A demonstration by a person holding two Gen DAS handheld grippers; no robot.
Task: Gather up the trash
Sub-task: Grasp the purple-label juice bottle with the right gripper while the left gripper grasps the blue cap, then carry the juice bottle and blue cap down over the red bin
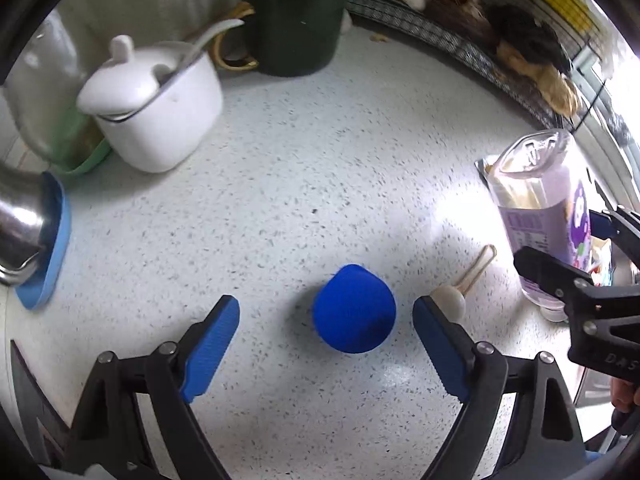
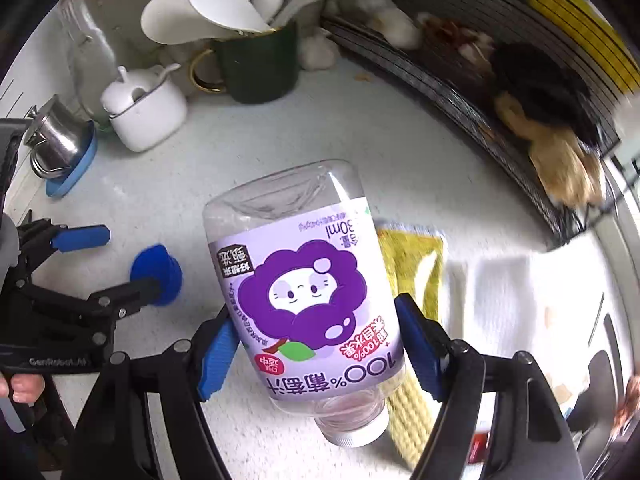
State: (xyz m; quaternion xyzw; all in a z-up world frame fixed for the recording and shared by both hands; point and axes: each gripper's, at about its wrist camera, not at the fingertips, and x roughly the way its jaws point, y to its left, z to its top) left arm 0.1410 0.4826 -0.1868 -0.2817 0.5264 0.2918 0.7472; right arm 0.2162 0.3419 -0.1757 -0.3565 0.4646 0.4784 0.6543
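Observation:
A crumpled blue ball of paper (image 1: 354, 309) lies on the speckled counter (image 1: 304, 184) between the open fingers of my left gripper (image 1: 326, 320), which is not touching it. The ball also shows in the right wrist view (image 2: 157, 274). My right gripper (image 2: 316, 344) is shut on an empty clear grape-juice bottle (image 2: 304, 296) with a purple label, held upside down, cap toward the camera. The bottle also shows at the right of the left wrist view (image 1: 540, 216). A small white-tipped stick (image 1: 464, 284) lies just right of the left gripper's right finger.
A white lidded sugar pot (image 1: 156, 112), a dark green mug of utensils (image 1: 296, 28), a steel cup (image 1: 20, 224) on a blue coaster and a dark wire rack (image 1: 480, 52) ring the counter. A yellow wrapper (image 2: 416, 264) and white cloth (image 2: 520, 308) lie behind the bottle.

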